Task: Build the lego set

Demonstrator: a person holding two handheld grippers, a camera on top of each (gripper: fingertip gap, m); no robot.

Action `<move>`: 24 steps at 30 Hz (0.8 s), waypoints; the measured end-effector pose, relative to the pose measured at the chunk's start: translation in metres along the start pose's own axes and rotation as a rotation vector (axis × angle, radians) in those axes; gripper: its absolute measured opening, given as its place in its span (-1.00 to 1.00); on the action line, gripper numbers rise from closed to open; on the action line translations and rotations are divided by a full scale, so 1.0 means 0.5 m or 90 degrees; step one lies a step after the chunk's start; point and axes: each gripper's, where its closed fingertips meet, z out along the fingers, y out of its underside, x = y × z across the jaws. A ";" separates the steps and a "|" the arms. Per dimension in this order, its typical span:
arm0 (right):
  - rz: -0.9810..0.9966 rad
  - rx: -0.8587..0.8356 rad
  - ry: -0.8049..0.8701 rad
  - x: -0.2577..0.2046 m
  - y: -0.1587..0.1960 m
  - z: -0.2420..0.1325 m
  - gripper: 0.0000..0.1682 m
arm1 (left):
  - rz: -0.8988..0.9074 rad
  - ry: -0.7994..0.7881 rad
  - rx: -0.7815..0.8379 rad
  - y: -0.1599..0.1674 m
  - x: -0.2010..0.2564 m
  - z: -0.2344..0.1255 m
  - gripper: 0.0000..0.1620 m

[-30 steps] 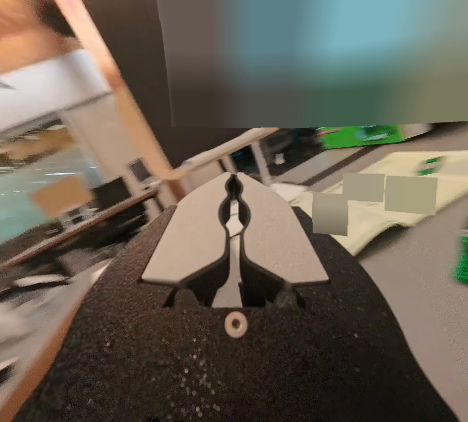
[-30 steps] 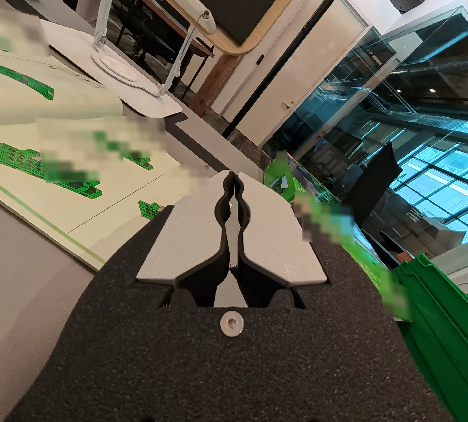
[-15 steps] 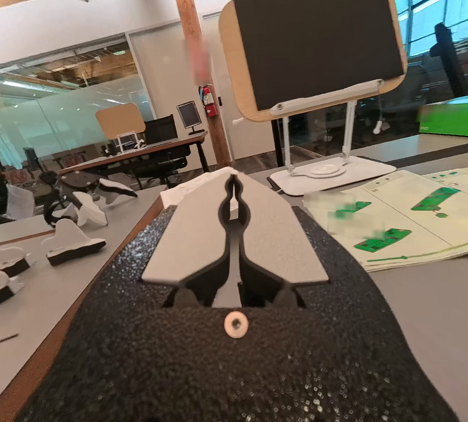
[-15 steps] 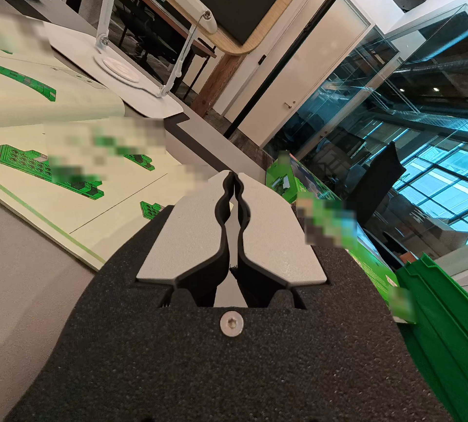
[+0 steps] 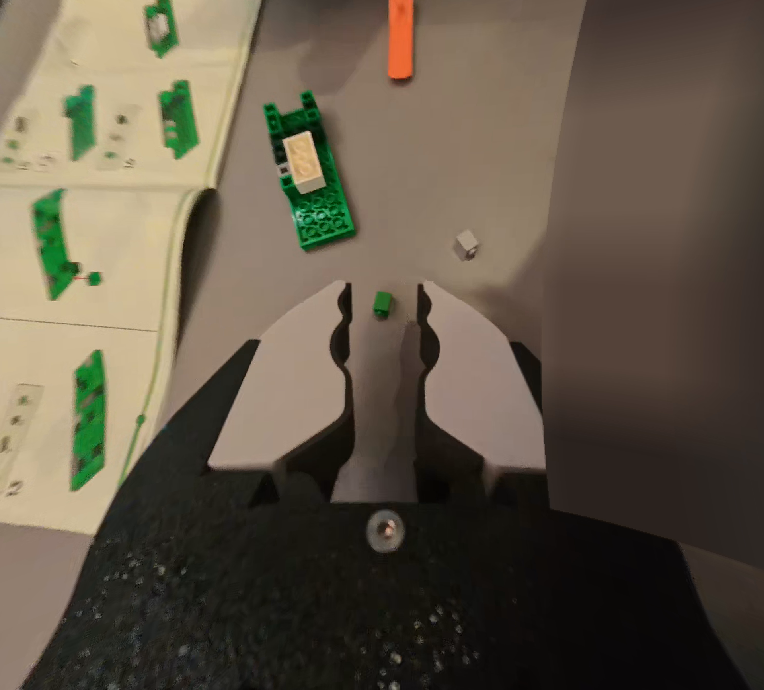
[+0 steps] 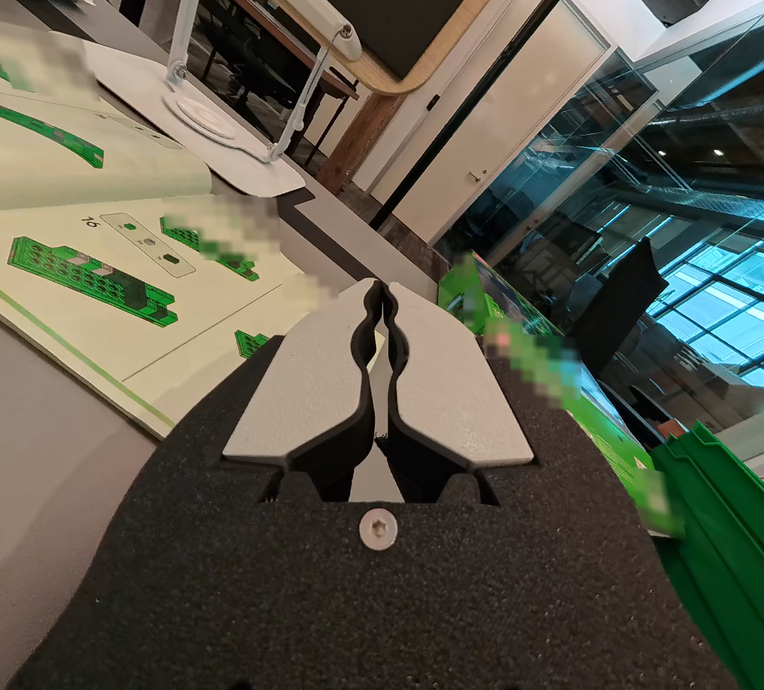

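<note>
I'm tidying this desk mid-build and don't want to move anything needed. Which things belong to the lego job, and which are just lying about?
Belongs to the build:
- small green brick between the open left gripper fingers
- green lego assembly
- small grey brick
- instruction booklet
- orange piece, probably the brick separator

Lying about:
- white lamp stand
- green box
- green bin

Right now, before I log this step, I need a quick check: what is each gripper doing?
Left gripper: open, holding nothing, small green brick on the table between its fingertips.
Right gripper: closed, holding nothing.
</note>
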 end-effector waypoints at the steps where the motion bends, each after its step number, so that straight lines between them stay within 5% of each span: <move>1: -0.001 0.001 0.000 -0.001 -0.001 0.000 -1.00 | -0.005 0.015 -0.007 0.004 0.006 0.006 -0.62; 6: -0.003 0.002 -0.003 -0.004 -0.002 0.000 -1.00 | -0.030 0.047 -0.041 0.026 0.017 0.021 -0.64; 12: -0.004 0.002 -0.006 -0.007 -0.003 0.000 -1.00 | -0.064 0.178 -0.006 -0.030 0.086 0.033 -0.63; 24: -0.012 0.003 -0.006 -0.011 -0.005 -0.001 -1.00 | -0.084 0.161 -0.123 -0.017 0.102 0.070 -0.68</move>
